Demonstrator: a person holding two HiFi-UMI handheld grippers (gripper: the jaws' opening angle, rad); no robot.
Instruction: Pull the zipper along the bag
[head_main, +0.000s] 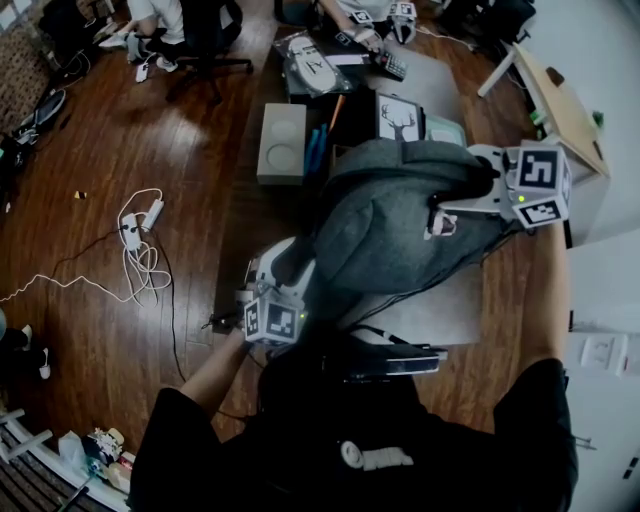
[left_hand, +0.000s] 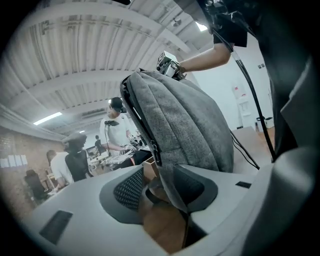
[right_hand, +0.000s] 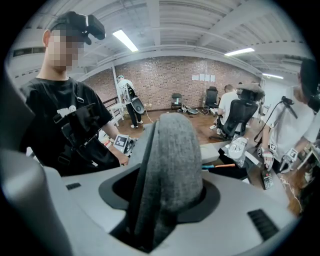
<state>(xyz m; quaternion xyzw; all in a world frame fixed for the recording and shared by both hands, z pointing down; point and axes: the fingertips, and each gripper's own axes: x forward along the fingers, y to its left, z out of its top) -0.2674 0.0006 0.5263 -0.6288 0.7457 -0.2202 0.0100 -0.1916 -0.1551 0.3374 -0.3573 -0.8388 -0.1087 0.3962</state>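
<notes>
- A white cable (head_main: 140, 252) lies on the floor, well left of the left hand-held gripper (head_main: 283, 262).
- Only the left gripper view shows the zipper (left_hand: 142, 125) up the bag's (head_main: 400, 230) edge. The jaws stand apart around the bag's lower corner.
- The right hand-held gripper (head_main: 440, 215) clamps the bag's top.

One grey bag (head_main: 400, 215) on my one counter (head_main: 440, 318), two tongs of mine, left tongs (head_main: 288, 262) and right tongs (head_main: 445, 212), one framed deer picture (head_main: 400, 118) far, one grey box (head_main: 282, 143) far left, one white cable tangle (head_main: 140, 255) on the floor (head_main: 200, 190) at left.
</notes>
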